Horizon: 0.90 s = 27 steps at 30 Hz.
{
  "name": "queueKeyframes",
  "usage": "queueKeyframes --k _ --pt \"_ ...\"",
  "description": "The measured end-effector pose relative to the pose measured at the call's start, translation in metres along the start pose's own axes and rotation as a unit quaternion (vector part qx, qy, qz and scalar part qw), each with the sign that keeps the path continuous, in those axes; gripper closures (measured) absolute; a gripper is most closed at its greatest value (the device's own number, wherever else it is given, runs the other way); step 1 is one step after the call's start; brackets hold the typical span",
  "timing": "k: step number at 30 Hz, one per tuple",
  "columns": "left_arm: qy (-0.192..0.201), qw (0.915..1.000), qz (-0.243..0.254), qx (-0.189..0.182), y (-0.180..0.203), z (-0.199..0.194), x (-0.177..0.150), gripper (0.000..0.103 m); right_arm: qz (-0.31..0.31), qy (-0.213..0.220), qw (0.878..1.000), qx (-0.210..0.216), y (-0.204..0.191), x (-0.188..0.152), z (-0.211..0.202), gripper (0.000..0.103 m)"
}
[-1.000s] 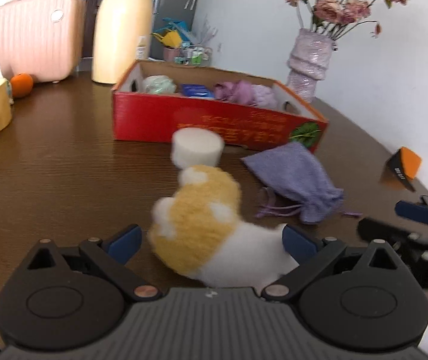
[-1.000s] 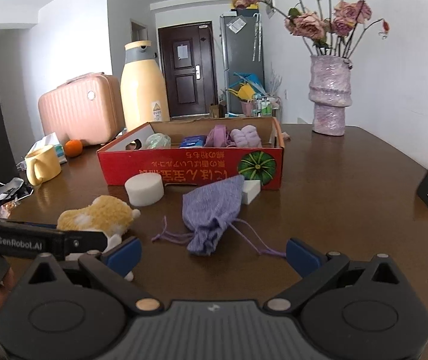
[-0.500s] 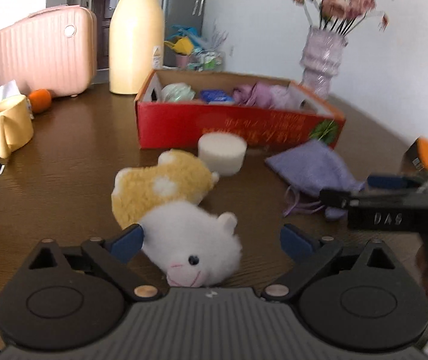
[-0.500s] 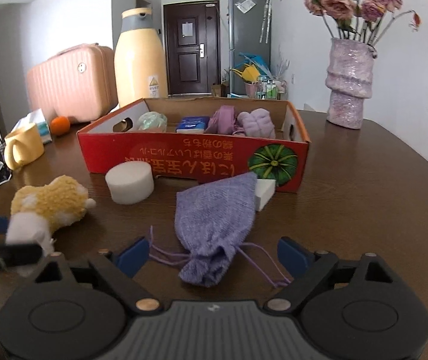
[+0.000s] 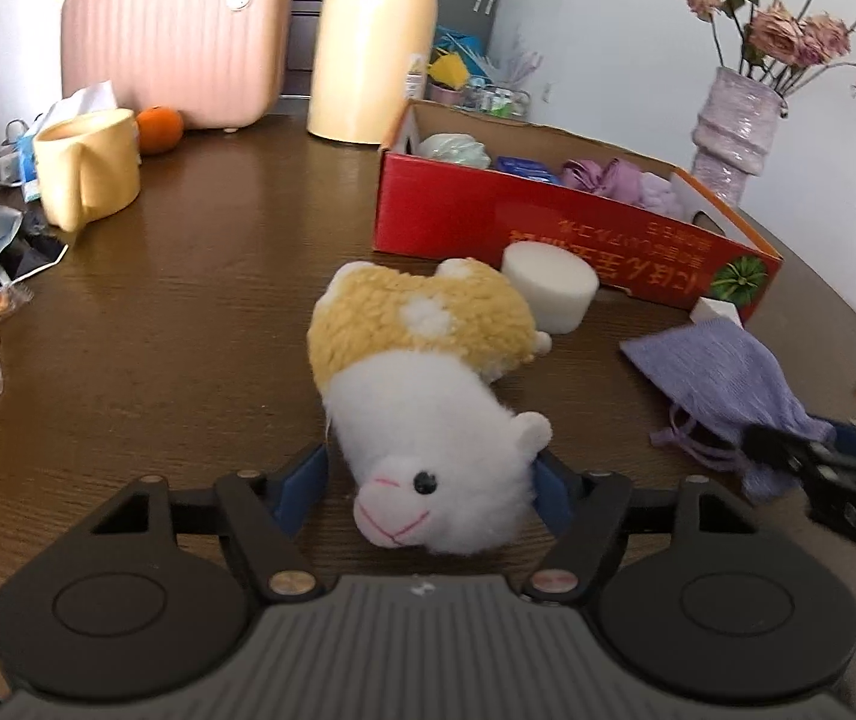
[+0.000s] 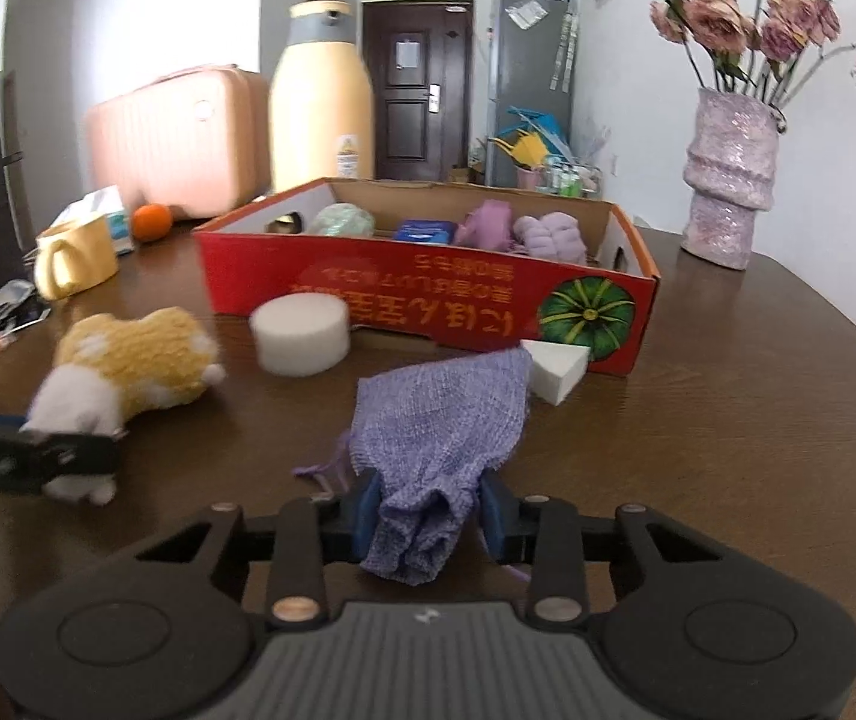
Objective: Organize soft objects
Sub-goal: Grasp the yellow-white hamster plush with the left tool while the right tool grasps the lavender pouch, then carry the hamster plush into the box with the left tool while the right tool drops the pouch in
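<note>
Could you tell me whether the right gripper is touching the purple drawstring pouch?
Touching. The right wrist view shows the right gripper with both jaws pressed into the bunched end of the purple pouch.

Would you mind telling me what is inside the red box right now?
Inside the red box lie a pale green soft ball, a blue packet and two purple soft items. The front wall hides the floor and anything lying low.

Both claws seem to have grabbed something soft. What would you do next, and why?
Probably lift both and carry them toward the red box. The left gripper is closed on the plush toy, the right gripper on the purple pouch, and the box already holds other soft things.
</note>
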State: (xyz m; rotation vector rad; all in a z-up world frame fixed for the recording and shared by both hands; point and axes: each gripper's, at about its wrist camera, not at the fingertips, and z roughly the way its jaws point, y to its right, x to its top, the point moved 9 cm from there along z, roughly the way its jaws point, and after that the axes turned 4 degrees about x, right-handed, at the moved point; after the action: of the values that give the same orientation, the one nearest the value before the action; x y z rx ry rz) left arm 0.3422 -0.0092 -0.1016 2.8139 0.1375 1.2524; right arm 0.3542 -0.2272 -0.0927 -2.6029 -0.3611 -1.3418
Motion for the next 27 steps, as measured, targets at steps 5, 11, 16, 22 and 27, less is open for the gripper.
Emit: queueKeyframes --k 5,11,16,22,27 --pt "0.014 0.9998 -0.013 0.01 -0.004 -0.01 0.001 0.051 -0.013 0.009 1.0 0.013 -0.015 -0.006 -0.023 0.072" --pt "0.045 0.9989 0.006 -0.011 0.002 -0.045 -0.003 0.051 -0.008 0.017 1.0 0.008 -0.022 -0.017 -0.049 0.07" --pt "0.054 0.9982 0.015 -0.021 0.004 -0.066 -0.018 0.051 -0.006 0.009 1.0 0.013 -0.035 -0.041 -0.058 0.069" --pt "0.059 0.9977 0.022 -0.026 0.002 -0.081 -0.033 0.051 0.005 0.013 1.0 0.009 -0.04 -0.059 -0.064 0.068" --pt "0.065 0.9973 0.018 -0.027 -0.001 -0.091 -0.032 0.051 0.018 0.019 1.0 0.007 -0.037 -0.061 -0.065 0.081"
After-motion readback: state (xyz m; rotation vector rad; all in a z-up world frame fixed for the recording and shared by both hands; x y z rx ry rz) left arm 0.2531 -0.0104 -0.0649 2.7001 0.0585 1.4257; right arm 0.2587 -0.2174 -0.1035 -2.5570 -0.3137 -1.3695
